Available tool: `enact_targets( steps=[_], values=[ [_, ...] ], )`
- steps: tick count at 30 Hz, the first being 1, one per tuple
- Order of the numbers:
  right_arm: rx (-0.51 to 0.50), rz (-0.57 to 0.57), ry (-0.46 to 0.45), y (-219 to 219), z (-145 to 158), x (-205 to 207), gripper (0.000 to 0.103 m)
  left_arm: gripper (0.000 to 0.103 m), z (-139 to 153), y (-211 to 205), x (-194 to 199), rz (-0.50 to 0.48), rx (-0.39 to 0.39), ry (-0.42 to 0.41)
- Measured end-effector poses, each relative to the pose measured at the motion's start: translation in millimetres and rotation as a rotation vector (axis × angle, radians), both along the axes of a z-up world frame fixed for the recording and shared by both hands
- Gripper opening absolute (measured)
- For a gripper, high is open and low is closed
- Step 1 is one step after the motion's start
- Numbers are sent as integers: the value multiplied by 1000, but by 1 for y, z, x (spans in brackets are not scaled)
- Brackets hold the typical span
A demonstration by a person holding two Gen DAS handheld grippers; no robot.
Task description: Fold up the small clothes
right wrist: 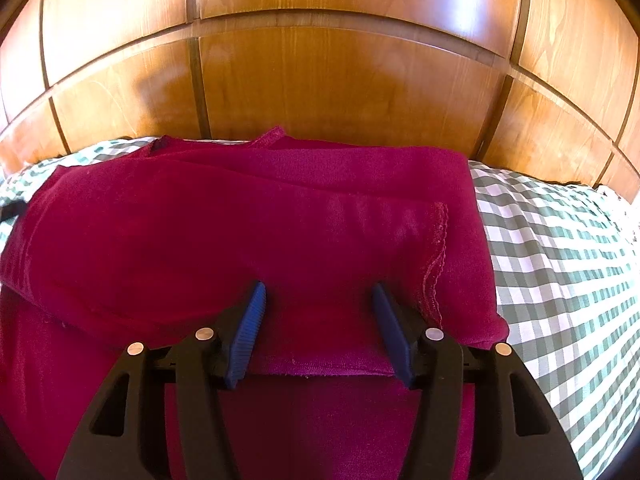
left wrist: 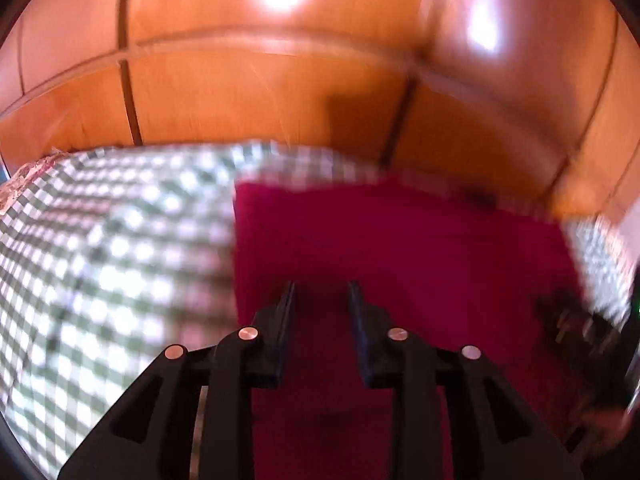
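Note:
A dark red garment [right wrist: 248,216] lies folded in layers on the checked sheet, with a lace-trimmed hem [right wrist: 436,264] on its right side. My right gripper [right wrist: 320,296] is open above the garment's near edge, its blue pads [right wrist: 252,320] wide apart and empty. The left wrist view is blurred. There my left gripper [left wrist: 322,292] hovers over the garment [left wrist: 400,248] near its left edge. Its fingers stand a narrow gap apart, open, with only cloth showing below them.
A green-and-white checked sheet [left wrist: 100,260] [right wrist: 560,260] covers the surface on both sides of the garment. Glossy wooden panels [right wrist: 340,80] rise right behind it. A dark blurred shape [left wrist: 580,332] sits at the right edge of the left wrist view.

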State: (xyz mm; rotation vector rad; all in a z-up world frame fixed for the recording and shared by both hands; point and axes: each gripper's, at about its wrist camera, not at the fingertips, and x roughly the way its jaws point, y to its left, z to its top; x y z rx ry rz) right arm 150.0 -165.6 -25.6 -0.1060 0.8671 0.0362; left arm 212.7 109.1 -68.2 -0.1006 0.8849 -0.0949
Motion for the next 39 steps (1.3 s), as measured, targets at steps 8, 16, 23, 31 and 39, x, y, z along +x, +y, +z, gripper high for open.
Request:
enact_targets(
  steps=[8, 16, 23, 31, 39],
  values=[
    [26, -1, 0, -5, 0, -1, 55, 28, -17, -10, -8, 33, 101, 26],
    [54, 2, 11, -5, 12, -7, 87, 47, 21, -10, -60, 46, 66, -36],
    [81, -9, 11, -3, 26, -43, 89, 51, 31, -12, -100, 24, 59, -70],
    [84, -31, 90, -16, 21, -86, 89, 53, 37, -13, -139, 14, 31, -74],
    [69, -40, 154, -28, 13, -120, 91, 54, 30, -9, -166, 8, 17, -48]
  ],
)
